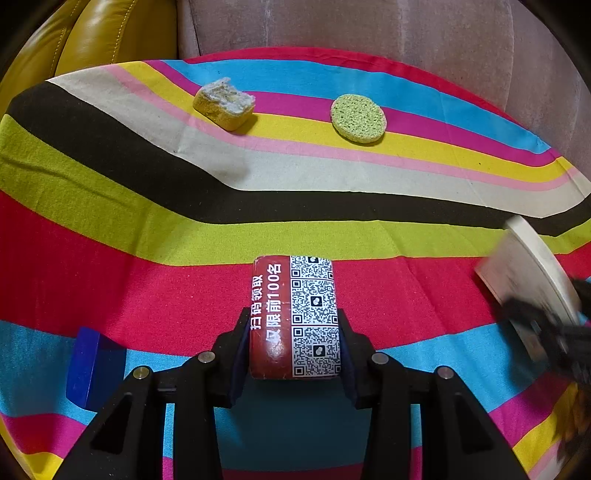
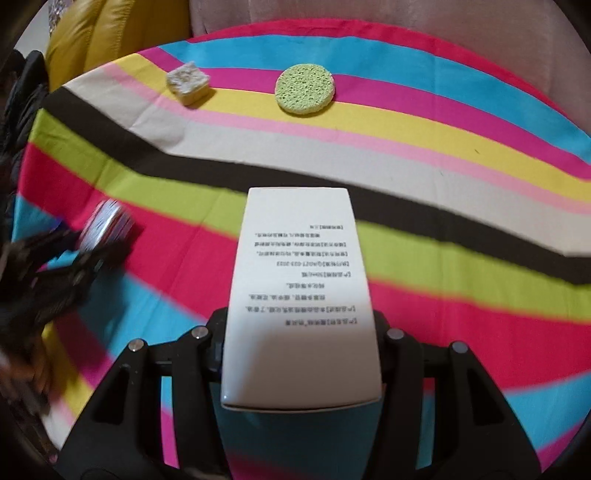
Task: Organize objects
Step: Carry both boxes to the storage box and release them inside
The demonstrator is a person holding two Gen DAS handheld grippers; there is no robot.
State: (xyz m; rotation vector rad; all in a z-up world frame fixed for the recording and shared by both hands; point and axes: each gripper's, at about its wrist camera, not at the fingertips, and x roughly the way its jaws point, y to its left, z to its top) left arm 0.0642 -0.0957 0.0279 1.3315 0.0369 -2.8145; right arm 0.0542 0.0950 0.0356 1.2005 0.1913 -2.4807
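My left gripper (image 1: 293,350) is shut on a red can (image 1: 295,317) with white lettering and QR codes, held above the striped cloth (image 1: 147,280). My right gripper (image 2: 301,350) is shut on a white carton (image 2: 301,288) printed with small text. In the left wrist view the carton (image 1: 532,273) shows blurred at the right edge, gripped by the right gripper (image 1: 543,325). In the right wrist view the can (image 2: 109,225) and the left gripper (image 2: 79,258) are blurred at the left. A worn yellow sponge block (image 1: 224,104) (image 2: 187,84) and a round green sponge (image 1: 358,118) (image 2: 305,88) lie at the far side.
A blue block (image 1: 94,365) stands on the cloth near my left gripper's left finger. A yellow leather cushion (image 1: 103,33) and a pinkish sofa back (image 1: 369,26) rise behind the cloth.
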